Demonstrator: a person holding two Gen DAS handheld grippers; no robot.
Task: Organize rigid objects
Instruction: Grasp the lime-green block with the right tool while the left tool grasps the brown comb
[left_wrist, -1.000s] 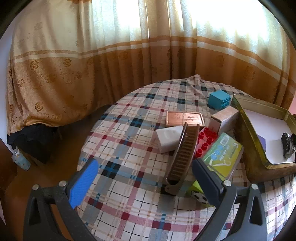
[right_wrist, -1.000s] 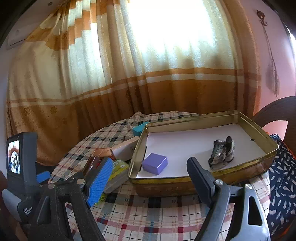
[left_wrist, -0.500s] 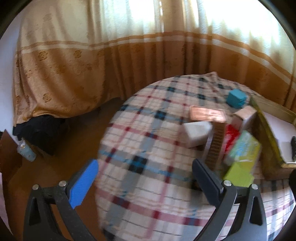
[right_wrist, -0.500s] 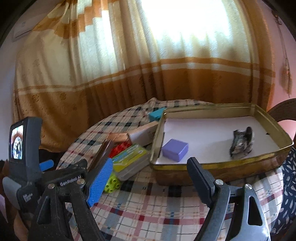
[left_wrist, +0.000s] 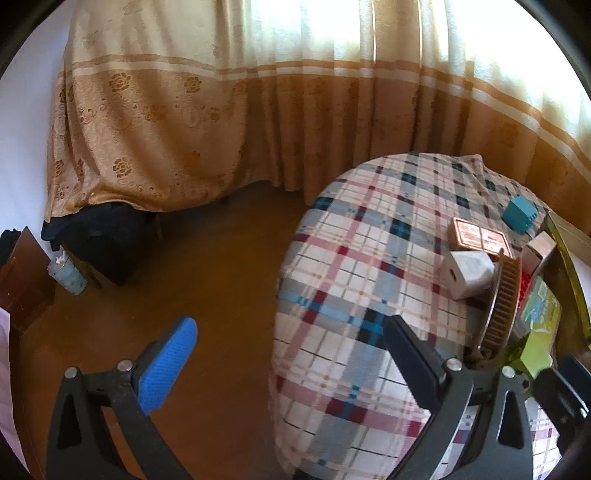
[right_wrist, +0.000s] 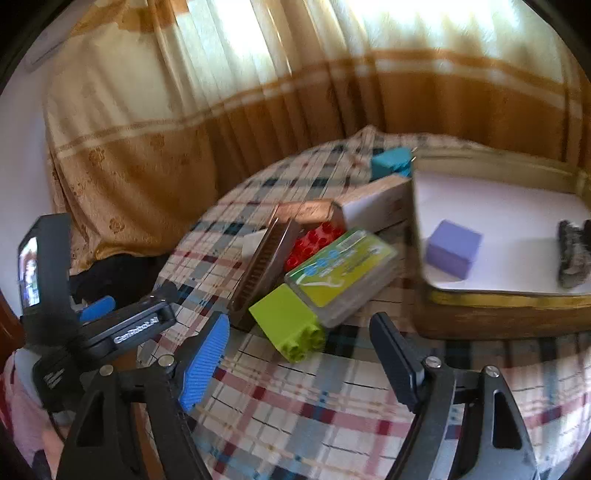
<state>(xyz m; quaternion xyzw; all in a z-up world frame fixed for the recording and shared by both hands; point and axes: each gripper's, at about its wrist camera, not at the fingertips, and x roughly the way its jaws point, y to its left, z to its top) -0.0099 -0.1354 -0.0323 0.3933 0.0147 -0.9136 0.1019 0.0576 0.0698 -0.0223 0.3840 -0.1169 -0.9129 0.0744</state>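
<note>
A pile of small objects lies on the plaid round table (right_wrist: 295, 406): a lime-green brick (right_wrist: 291, 326), a green-labelled clear case (right_wrist: 341, 271), a red brick (right_wrist: 314, 242), a brown comb (right_wrist: 264, 267), a white box (right_wrist: 376, 205) and a teal block (right_wrist: 391, 160). A gold tin tray (right_wrist: 491, 314) on the right holds a purple block (right_wrist: 452, 247) and a dark crumpled item (right_wrist: 572, 254). My right gripper (right_wrist: 299, 354) hovers just in front of the lime-green brick, jaws closing with nothing between them. My left gripper (left_wrist: 291, 363) is open over the table's left edge, empty.
In the left wrist view the comb (left_wrist: 502, 306), a white cube (left_wrist: 467, 273), a copper tin (left_wrist: 480, 236) and the teal block (left_wrist: 521, 214) sit at the right. Brown floor (left_wrist: 203, 277) and a gold curtain (left_wrist: 258, 110) lie beyond the table edge.
Both views swung left. The left gripper drifted off toward the table's left edge. The right gripper dropped toward the pile, and its jaws narrowed a little.
</note>
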